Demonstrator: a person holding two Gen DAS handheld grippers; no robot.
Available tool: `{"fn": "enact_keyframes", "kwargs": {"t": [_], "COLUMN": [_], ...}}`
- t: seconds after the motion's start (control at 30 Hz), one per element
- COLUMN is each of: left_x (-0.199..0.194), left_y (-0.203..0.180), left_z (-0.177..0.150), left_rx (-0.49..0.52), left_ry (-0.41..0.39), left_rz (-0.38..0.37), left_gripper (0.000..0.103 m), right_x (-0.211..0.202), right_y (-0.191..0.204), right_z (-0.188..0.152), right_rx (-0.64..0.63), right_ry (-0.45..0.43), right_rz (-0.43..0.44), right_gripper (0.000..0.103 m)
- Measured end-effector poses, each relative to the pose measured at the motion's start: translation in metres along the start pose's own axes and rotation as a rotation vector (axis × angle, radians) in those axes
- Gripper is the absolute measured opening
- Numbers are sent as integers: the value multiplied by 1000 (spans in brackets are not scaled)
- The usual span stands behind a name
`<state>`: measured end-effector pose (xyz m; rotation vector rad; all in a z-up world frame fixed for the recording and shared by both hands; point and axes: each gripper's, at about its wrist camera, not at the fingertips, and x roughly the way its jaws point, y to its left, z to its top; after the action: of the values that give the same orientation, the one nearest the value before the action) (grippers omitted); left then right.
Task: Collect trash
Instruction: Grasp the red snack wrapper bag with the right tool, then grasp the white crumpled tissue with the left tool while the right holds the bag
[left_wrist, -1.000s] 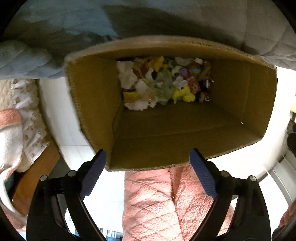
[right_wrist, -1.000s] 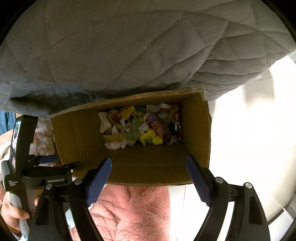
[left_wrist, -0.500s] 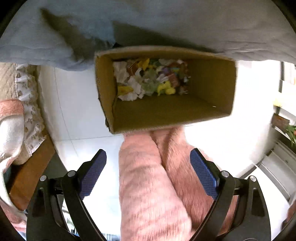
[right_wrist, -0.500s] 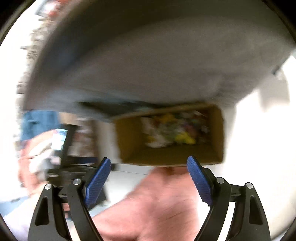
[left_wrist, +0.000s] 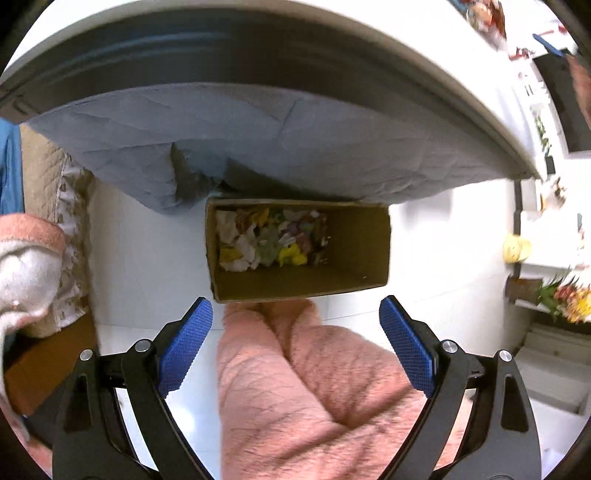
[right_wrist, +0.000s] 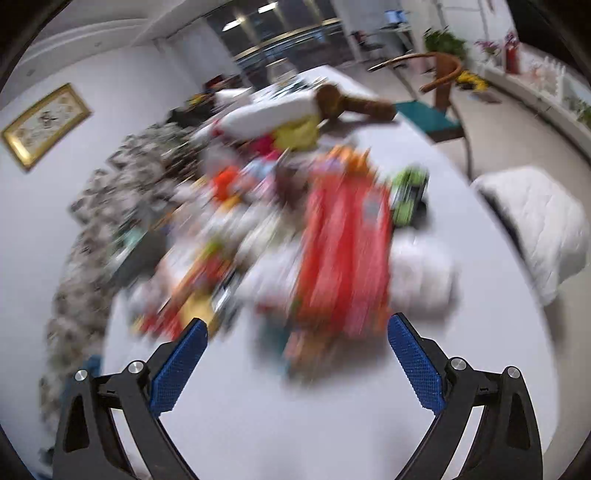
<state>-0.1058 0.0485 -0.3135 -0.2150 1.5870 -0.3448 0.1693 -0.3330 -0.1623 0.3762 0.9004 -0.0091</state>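
In the left wrist view a cardboard box (left_wrist: 354, 254) stands on the white floor below the bed's edge, with mixed trash (left_wrist: 266, 242) of paper scraps and colourful wrappers in its left part. My left gripper (left_wrist: 295, 332) is open and empty, well above the box. In the right wrist view, blurred by motion, a heap of colourful wrappers with a large red package (right_wrist: 343, 254) lies on a white bed surface (right_wrist: 295, 424). My right gripper (right_wrist: 295, 354) is open and empty, just short of the heap.
A grey quilt (left_wrist: 277, 140) hangs over the bed's edge above the box. My pink-clad legs (left_wrist: 314, 387) are below the box. A white pillow (right_wrist: 535, 221) lies at the bed's right, a wooden chair (right_wrist: 439, 96) beyond, and a patterned blanket (right_wrist: 92, 240) at the left.
My left gripper has risen away from the box, which looks smaller now. My right gripper has swung up from the box to the cluttered bed top.
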Motion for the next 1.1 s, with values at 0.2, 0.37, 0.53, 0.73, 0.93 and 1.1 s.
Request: {"fn": "enact_keyframes", "kwargs": {"t": [0.2,0.37,0.53,0.73,0.93,1.1], "left_x": [-13,-24,-35,-81,-87,-70], "left_y": [7,2,-30,-100,-172,-211], "left_z": [0,6,31,83,218,327], "left_rx": [-94,-73,56,248,296,154], "left_ry": [-11,-24,-44,-163,-299,-279], "left_rz": [5,1,-73,-170,-126,-96], "left_gripper": [89,89,89,89,89,89], "right_x": [81,46,-17,-90,-123,-136], "right_y": [-12,-15,-12,-31,-40,-46], "right_z": [30,14,-4,-40,-87,-114], "right_rx": [-22,13,18,125,101,116], "right_ry": [160,116,78,11,16,18], "right_rz": [-154,-5,129,274,233,232], "right_gripper": [62,30,26,26,28,28]}}
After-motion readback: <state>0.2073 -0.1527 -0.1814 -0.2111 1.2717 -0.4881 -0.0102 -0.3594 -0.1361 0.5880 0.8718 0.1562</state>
